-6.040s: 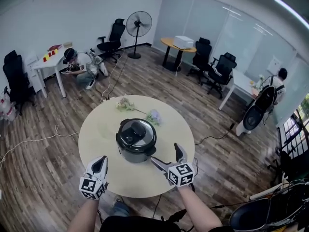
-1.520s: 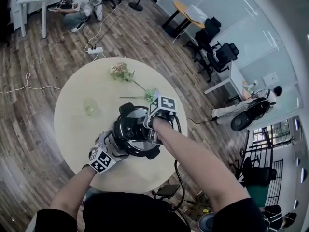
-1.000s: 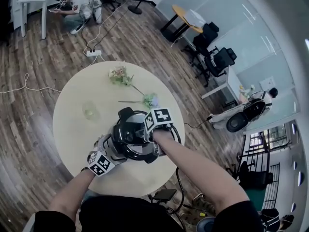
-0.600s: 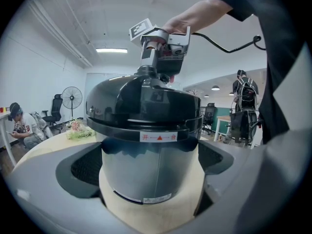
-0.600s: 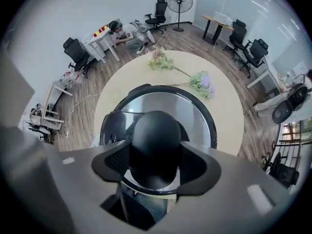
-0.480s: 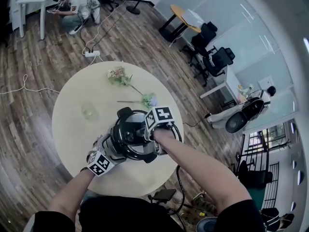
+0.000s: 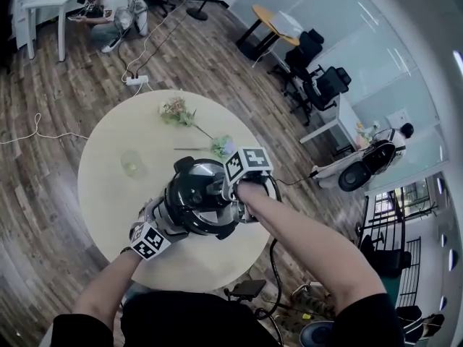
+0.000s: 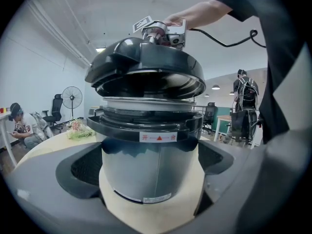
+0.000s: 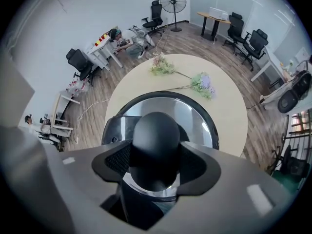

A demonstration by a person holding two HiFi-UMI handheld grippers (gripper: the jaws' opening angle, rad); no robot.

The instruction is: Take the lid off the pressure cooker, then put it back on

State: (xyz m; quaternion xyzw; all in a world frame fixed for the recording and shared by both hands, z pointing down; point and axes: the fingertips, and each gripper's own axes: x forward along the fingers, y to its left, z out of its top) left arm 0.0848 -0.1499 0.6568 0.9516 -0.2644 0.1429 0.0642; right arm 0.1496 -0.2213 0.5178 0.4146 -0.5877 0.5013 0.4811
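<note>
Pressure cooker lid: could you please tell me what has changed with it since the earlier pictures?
The right gripper, whose jaws have just been closing on the knob, has lifted the lid off the cooker body; a gap now shows. The left gripper stays clamped round that body; flowers and glass unmoved.

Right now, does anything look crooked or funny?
Yes: the lid hangs a little askew above the cooker, with a gap underneath. The right claw, its jaws just closed tighter on the knob, holds it up. Flowers also lie loose on the table.
</note>
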